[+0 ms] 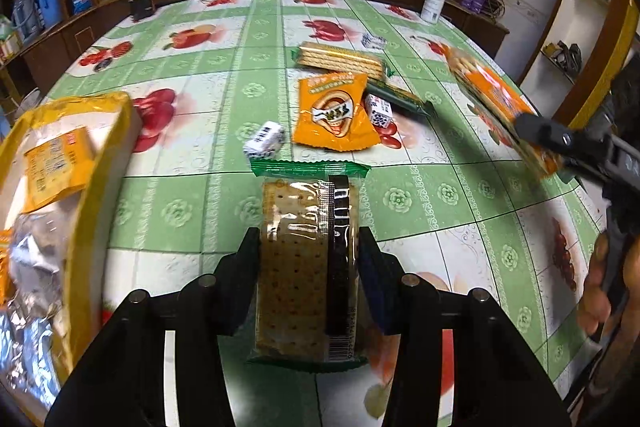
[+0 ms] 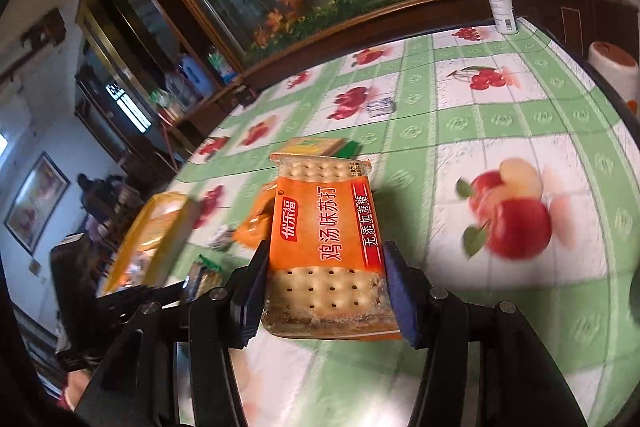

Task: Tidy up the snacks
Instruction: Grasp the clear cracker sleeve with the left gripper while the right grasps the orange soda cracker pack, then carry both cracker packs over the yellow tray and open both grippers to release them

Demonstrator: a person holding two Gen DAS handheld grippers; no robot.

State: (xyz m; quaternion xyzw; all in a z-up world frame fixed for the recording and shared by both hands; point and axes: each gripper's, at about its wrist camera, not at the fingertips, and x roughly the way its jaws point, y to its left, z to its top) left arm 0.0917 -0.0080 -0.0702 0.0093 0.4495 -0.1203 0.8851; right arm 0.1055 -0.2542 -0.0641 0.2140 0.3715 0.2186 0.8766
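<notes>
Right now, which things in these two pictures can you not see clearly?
- Yellow box, left wrist view: contents cut off by the left edge.
- Orange cracker pack, left wrist view: motion-blurred, print unreadable.
- Green cracker pack, left wrist view: small print too small to read.
- Small candies, right wrist view: blurred.

Yellow box [image 1: 100,155] cut off at left edge.
</notes>
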